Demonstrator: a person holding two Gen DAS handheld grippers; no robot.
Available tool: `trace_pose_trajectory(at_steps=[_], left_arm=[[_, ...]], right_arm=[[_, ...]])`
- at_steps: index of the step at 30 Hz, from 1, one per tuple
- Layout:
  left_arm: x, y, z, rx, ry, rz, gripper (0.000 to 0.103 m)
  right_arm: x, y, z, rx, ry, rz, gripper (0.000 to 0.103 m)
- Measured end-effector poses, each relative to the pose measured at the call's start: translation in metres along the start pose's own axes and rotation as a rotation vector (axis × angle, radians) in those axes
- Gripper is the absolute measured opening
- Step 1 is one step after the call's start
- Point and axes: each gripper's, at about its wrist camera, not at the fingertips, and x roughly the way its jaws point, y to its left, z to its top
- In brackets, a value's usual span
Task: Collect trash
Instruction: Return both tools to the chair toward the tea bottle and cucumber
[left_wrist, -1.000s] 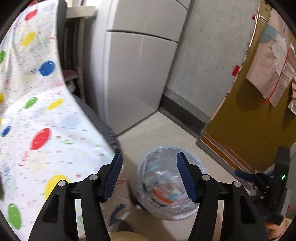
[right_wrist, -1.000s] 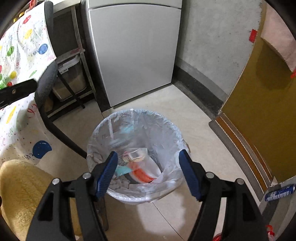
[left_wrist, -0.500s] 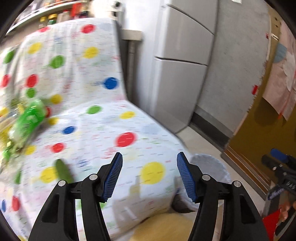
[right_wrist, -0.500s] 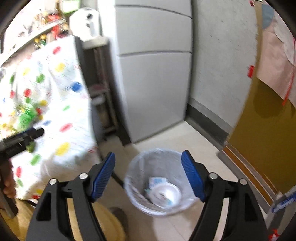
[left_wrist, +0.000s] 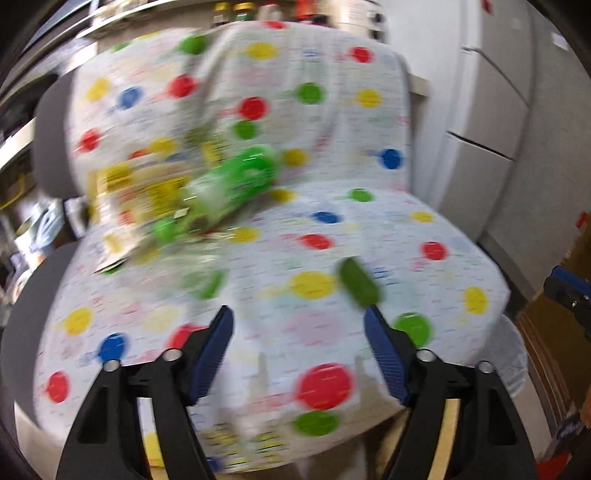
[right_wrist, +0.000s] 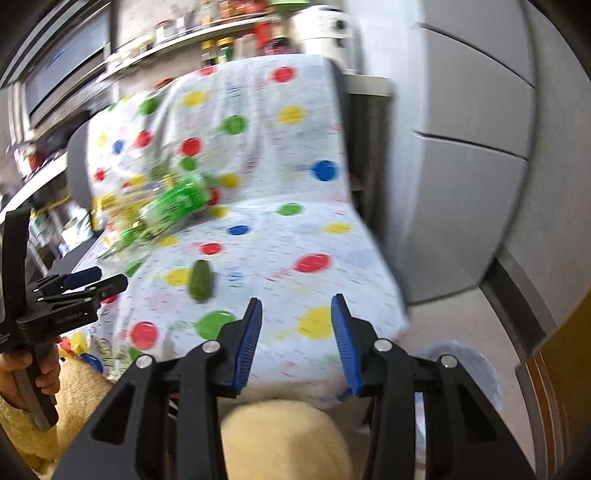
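Note:
A chair draped in a white cloth with coloured dots fills both views, blurred by motion. A green plastic bottle lies among yellow and green wrappers at the back left of the seat; it also shows in the right wrist view. A small dark green piece lies mid-seat, also in the right wrist view. My left gripper is open and empty over the seat's front. My right gripper is open and empty. The lined trash bin sits low at right.
A grey fridge stands right of the chair. Shelves with jars run behind it. A brown door is at far right. The left gripper appears at the left of the right wrist view, held by a hand.
Both grippers have swung up and left from over the trash bin to face the chair seat. The bottle and wrappers have come into view. Both stay open.

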Motion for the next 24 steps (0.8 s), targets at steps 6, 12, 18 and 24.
trace_pose_trajectory(at_steps=[6,12,18,24], left_arm=[[-0.006,0.069,-0.008,-0.066,0.004,0.124,0.087],[-0.005,0.119,-0.008,-0.148,0.011,0.182,0.088],[0.013,0.139,0.01,-0.126,0.005,0.156,0.087],[0.054,0.141,0.042,-0.069,0.016,0.083,0.072]], right_arm=[[0.036,0.048,0.013,-0.083,0.04,0.067,0.056],[0.076,0.092,0.021,-0.174,0.104,0.112,0.062],[0.092,0.117,0.035,-0.215,0.089,0.14,0.065],[0.11,0.116,0.046,-0.202,0.094,0.132,0.065]])
